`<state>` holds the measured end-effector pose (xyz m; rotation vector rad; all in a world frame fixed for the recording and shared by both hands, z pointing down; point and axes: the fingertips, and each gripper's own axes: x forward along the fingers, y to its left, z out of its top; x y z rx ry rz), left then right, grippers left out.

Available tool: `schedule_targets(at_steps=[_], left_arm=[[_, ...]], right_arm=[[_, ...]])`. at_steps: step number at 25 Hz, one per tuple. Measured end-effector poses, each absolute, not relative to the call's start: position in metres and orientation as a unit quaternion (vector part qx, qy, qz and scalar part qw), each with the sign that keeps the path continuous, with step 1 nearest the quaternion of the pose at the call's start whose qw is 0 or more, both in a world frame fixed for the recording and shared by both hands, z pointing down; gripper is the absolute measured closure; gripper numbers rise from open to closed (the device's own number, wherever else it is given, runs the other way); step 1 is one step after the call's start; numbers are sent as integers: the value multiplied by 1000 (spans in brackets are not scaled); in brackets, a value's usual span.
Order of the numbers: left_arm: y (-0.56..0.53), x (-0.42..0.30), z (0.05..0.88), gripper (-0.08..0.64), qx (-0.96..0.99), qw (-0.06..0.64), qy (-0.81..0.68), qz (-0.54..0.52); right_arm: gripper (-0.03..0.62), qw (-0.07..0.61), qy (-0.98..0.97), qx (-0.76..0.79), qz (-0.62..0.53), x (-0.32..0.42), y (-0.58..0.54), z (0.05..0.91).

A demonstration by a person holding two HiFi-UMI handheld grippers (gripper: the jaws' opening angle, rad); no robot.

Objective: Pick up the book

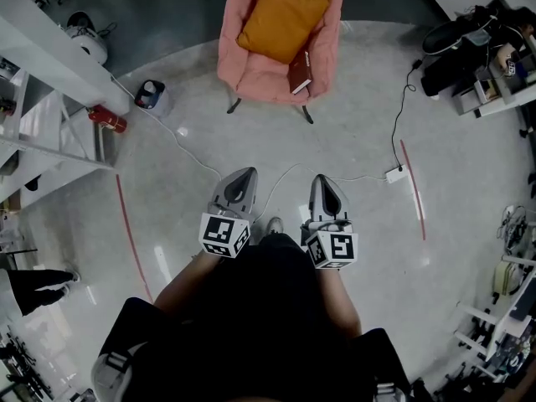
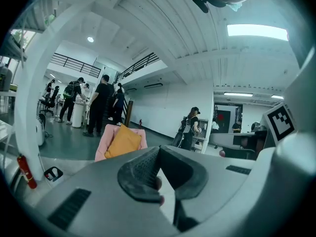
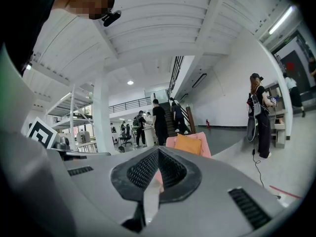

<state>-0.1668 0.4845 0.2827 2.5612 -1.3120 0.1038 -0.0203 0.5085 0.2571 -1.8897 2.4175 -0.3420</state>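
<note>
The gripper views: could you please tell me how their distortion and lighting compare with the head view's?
Left gripper view: strong fisheye with dark corners, and the ceiling light panel blows out white. Right gripper view: same fisheye, the white column bows. Head view: milder bending at the edges, pale glare patches on the glossy floor; the book is sharp.

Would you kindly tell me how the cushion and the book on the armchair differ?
The cushion is orange; the book is dark red. The cushion is far larger than the book. The cushion fills the middle of the pink armchair; the book lies at its seat's right edge. Both rest on that armchair.
</note>
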Motion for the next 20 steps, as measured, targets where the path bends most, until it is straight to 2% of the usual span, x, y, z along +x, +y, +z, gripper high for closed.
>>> schedule_targets(at_steps=[20], left_arm=[[464,-94,278,554,864,124,-486,51]], right_arm=[[591,34,798,-586,-132,50,481,266]])
